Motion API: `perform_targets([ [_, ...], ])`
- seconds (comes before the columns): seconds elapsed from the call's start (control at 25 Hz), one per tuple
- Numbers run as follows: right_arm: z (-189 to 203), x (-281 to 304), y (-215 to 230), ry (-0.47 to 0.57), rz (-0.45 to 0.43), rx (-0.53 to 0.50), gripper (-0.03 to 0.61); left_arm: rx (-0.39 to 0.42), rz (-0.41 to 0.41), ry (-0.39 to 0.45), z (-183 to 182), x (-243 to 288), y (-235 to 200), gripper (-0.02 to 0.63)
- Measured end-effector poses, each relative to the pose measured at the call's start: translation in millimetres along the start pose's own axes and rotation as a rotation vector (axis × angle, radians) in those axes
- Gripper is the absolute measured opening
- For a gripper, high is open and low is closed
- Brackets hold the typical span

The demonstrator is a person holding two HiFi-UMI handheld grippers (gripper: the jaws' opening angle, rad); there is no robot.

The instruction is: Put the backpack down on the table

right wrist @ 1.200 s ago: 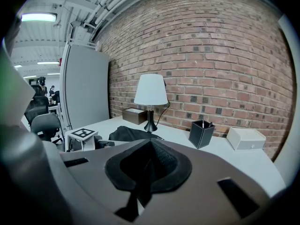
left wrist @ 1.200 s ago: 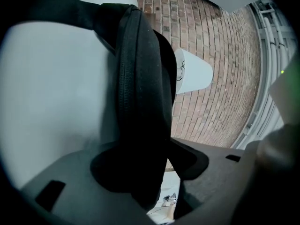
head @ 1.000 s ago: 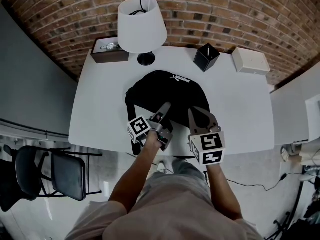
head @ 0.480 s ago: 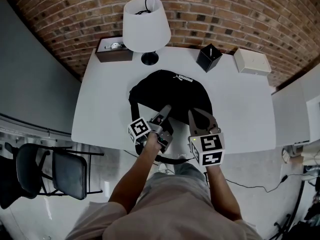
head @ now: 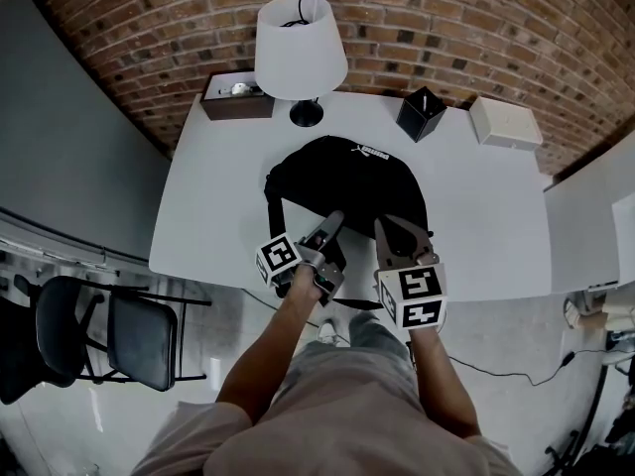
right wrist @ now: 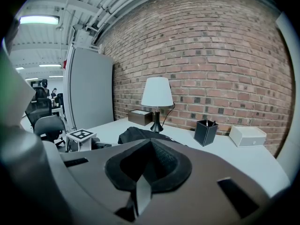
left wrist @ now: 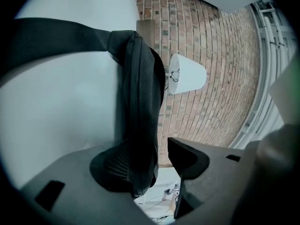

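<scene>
A black backpack lies flat on the white table, near its front edge. One of its straps runs down between the jaws of my left gripper and rests against one pad. A narrow gap shows between the strap and the other jaw, so this gripper is open. My right gripper hovers over the backpack's near right corner. In the right gripper view its pads meet in front of the backpack, and I see nothing held between them.
At the back of the table stand a white lamp, a brown box, a black pen holder and a white box. A black chair stands on the floor at the left. A brick wall runs behind the table.
The head view has drifted a little. Both grippers stay at the backpack's near edge, and the backpack has not moved on the table.
</scene>
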State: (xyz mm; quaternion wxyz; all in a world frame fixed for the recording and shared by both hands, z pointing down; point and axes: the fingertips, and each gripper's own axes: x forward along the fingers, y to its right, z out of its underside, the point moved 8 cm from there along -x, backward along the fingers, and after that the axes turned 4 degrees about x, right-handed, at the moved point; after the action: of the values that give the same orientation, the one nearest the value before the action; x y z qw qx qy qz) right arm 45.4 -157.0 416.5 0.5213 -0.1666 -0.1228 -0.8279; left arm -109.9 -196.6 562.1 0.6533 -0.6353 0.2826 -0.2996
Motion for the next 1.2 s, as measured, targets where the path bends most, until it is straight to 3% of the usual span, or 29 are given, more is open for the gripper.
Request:
perform_targets([
  [0.28,0.8,-7.9,-8.7,0.011,-0.006,0.011,0.0,0.058,-0.026,-0.004,3.8,-12.6,10.7,0.219],
  [0.6,0.6,-19.9,-20.5,0.035,-0.012,0.032,0.0,0.195,-0.018,-0.047,9.4,-22.6,42.6,0.207],
  [0.88,-4.8,-33.3,-26.1,0.061,-0.009,0.056,0.0,0.422,-0.039,-0.107,19.2,-25.4,77.1,0.181],
  [1.2,-11.7,-50.8,-25.8,0.094,0.009,0.075,0.0,0.732,-0.068,-0.16,38.3,-25.4,120.2,0.097],
])
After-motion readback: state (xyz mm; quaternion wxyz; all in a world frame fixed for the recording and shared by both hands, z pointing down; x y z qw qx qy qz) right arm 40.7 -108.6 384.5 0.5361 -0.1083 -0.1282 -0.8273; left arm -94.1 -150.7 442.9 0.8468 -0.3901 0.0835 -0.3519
